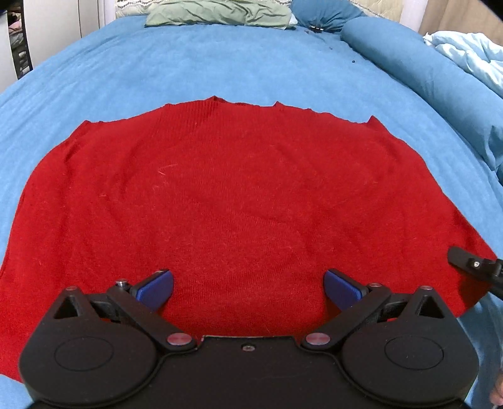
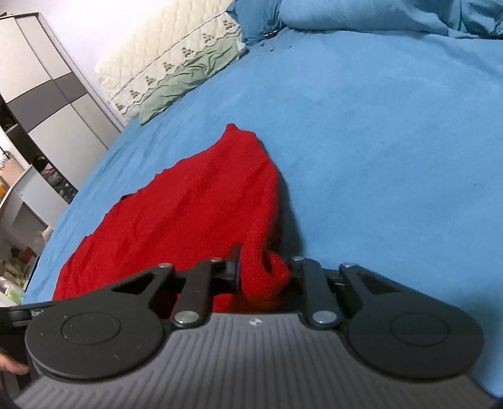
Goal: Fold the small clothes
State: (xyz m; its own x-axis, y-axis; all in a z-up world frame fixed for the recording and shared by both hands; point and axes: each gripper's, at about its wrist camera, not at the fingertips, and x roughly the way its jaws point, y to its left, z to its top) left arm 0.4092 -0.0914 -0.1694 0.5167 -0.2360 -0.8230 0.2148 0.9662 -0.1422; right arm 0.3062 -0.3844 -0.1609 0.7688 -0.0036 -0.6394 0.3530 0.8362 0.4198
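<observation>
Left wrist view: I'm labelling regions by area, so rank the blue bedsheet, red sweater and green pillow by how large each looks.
1. Blue bedsheet, though the sweater looks close in area.
2. Red sweater, enlarged by nearness.
3. Green pillow, small and far.

One red knitted garment [image 1: 239, 201] lies spread on one bed under a single blue sheet [image 1: 220, 63]. Two hand-held grippers work at it: the left hand-held gripper [image 1: 248, 288], showing two blue pads [image 1: 157, 288], and the right hand-held gripper [image 2: 265, 272], with a fold of the red knit between its two fingers. At the head of the bed sit one green pillow [image 1: 217, 12], one blue cushion [image 1: 323, 12], one blue bolster [image 1: 408, 63] and one pale blue duvet [image 1: 471, 53]. One wardrobe [image 2: 47, 94] stands beside the bed.
</observation>
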